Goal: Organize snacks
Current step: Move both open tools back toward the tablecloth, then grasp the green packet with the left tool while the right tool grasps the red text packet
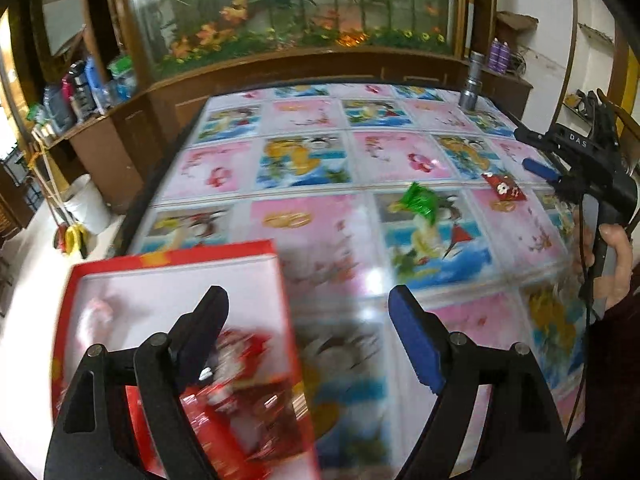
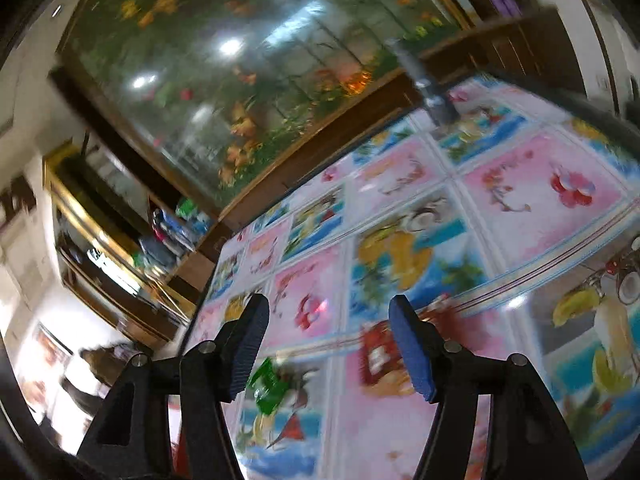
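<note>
A red box (image 1: 176, 258) with a white inside sits at the near left of the table; red-wrapped snacks (image 1: 240, 360) lie in it. My left gripper (image 1: 308, 316) is open and empty, above the box's right edge. A green snack packet (image 1: 420, 200) and a red snack packet (image 1: 505, 189) lie on the table further right. My right gripper (image 2: 326, 332) is open and empty, tilted, hovering above the green packet (image 2: 268, 386) and the red packet (image 2: 378, 354); it also shows in the left wrist view (image 1: 540, 168) beside the red packet.
The table has a glossy cartoon-print cover (image 1: 320, 160). A metal flashlight (image 1: 472, 84) stands at its far right corner. A wooden cabinet with an aquarium (image 1: 296, 12) is behind. A white bucket (image 1: 86, 204) stands on the floor at left.
</note>
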A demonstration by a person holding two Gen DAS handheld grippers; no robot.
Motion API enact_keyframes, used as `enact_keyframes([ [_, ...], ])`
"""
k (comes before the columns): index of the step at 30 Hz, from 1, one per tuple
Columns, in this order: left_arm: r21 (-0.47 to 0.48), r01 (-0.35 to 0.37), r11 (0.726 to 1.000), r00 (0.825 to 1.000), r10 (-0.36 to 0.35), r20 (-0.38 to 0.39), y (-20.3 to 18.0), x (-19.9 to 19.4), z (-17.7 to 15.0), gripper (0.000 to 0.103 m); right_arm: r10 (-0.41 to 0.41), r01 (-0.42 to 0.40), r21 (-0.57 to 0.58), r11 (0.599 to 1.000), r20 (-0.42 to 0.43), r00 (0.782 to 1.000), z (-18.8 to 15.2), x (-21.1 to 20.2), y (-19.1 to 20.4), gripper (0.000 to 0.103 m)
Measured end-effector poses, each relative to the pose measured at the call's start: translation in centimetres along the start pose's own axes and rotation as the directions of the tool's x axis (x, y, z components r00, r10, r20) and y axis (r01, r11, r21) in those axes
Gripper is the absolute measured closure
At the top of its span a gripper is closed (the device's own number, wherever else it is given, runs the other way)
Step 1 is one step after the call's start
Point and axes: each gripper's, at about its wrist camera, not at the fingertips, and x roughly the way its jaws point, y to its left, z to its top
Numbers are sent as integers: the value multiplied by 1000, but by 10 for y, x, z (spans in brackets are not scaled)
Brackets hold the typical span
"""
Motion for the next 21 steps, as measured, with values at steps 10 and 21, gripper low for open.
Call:
enact_keyframes([
  [10, 93, -7, 996, 1000, 4, 30, -60, 51, 59, 20, -1, 4, 32, 999, -103, 995, 12, 43, -27, 39],
  [21, 180, -9, 984, 999, 18, -48, -107, 119, 77, 20, -73, 75, -9, 997, -348, 935, 6, 60, -21, 41],
])
